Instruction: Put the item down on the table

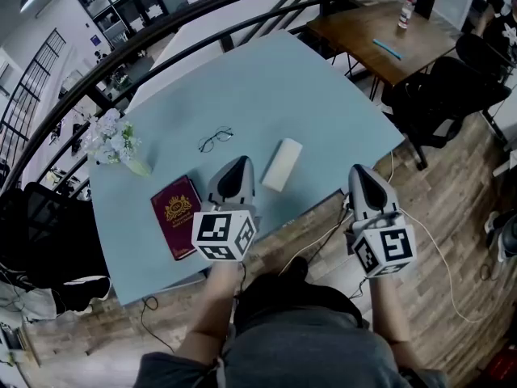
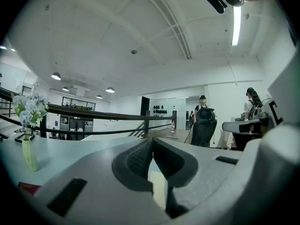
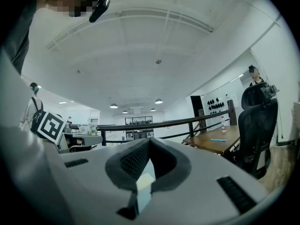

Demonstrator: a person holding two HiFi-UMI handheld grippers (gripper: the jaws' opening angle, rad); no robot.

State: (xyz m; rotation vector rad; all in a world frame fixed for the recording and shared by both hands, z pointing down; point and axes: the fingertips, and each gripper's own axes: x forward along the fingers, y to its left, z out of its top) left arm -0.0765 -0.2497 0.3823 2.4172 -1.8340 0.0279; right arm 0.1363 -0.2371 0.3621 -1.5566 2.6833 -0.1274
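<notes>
On the pale blue table (image 1: 266,87) lie a white oblong block (image 1: 282,165), a dark red passport-like booklet (image 1: 176,215) and a pair of glasses (image 1: 215,139). My left gripper (image 1: 240,162) hovers over the table's near part, between the booklet and the block, jaws shut and empty. In the left gripper view the grey pads (image 2: 140,158) meet with nothing between them, and a corner of the booklet (image 2: 29,188) shows low at the left. My right gripper (image 1: 358,172) hangs off the table's near right edge; its pads (image 3: 133,161) are also pressed together and empty.
A vase of pale flowers (image 1: 113,142) stands at the table's left edge. A dark railing (image 1: 161,31) curves behind the table. At the far right are a wooden desk (image 1: 380,31) and a black office chair (image 1: 440,95). Cables (image 1: 323,233) trail under the near edge.
</notes>
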